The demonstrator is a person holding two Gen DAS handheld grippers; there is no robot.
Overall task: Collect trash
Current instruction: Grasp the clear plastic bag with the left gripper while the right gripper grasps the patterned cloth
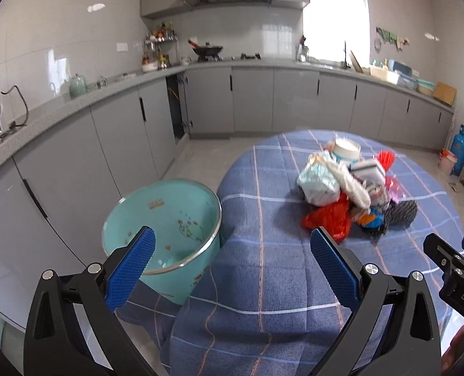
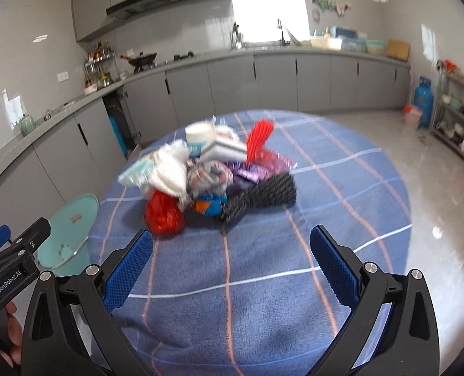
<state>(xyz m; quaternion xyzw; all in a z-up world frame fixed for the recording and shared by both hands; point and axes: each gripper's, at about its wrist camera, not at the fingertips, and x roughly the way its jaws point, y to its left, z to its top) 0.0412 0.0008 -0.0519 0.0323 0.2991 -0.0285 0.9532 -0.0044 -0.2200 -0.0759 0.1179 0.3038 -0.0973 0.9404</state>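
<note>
One trash heap point(image 2: 213, 175), one teal bin point(image 1: 166, 235), two grippers point(image 1: 232, 260)

The trash pile point(image 2: 213, 175) is motion-blurred (wrappers indistinct); the table point(image 2: 341, 188) half hides the bin point(image 2: 69, 228).

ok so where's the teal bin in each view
Left wrist view: the teal bin sits lower left of centre, on the floor against the table's edge, partly behind the left gripper.
Right wrist view: the teal bin is at the far left edge, low, beside the table.
Shared landmark: the red plastic bag at the near side of the trash pile.
</note>
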